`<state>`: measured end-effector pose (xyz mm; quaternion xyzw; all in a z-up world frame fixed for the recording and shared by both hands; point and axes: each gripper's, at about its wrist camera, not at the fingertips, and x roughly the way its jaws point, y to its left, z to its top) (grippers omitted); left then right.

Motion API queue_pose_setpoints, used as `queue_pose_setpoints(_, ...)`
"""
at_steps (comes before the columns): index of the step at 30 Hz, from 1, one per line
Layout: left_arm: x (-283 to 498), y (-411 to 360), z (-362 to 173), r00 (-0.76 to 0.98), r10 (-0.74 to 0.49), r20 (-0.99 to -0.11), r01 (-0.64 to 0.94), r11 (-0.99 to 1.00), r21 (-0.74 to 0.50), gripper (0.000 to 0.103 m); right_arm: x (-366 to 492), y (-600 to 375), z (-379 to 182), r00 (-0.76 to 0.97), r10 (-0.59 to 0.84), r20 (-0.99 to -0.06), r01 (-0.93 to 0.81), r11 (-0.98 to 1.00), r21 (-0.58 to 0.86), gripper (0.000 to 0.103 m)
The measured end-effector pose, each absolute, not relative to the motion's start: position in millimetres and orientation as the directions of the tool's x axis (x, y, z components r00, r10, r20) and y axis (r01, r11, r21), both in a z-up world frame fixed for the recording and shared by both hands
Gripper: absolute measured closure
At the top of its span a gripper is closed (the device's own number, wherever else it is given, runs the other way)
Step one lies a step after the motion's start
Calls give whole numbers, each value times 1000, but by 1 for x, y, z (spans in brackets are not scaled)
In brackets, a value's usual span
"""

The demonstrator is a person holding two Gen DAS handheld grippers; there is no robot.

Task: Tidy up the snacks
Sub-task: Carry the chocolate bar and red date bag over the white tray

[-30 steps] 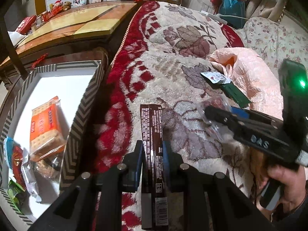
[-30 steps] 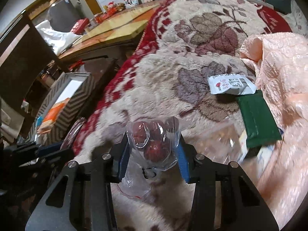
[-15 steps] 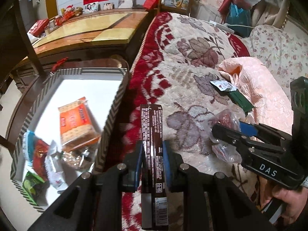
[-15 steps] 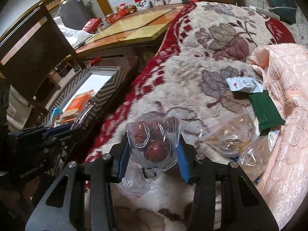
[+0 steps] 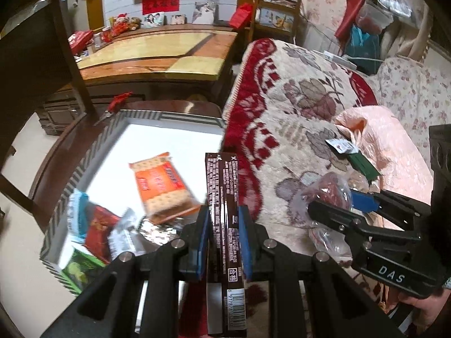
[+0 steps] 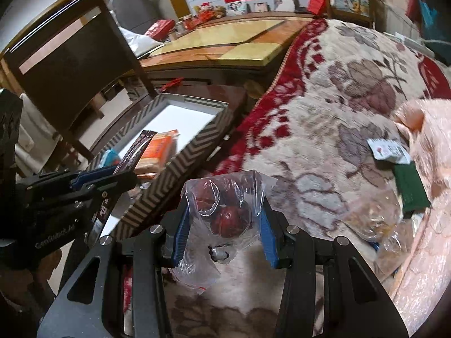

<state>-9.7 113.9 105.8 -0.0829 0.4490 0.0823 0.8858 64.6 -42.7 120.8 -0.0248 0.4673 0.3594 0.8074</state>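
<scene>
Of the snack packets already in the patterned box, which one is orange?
The cracker packet, lying alone toward the middle of the box; the blue, red, silver and green packets cluster at its near corner.

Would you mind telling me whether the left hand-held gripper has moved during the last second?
Yes. The left hand-held gripper, gripping the brown snack bar, has swung left from over the blanket towards the striped box.

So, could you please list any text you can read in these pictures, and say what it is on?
"DAS": right gripper body, left wrist view.
"合格": brown snack bar held by the left gripper.
Barcode digits and fine print on the bar: too small.
Orange cracker pack, white packet, left gripper's lettering: blurred.
</scene>
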Motion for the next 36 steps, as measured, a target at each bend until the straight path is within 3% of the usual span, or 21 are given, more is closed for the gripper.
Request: queue_pose_setpoints(36, -42, 200, 100, 561, 171, -810, -396, 915, -80, 81, 36, 46, 133, 210, 573, -793, -741, 622, 253, 60)
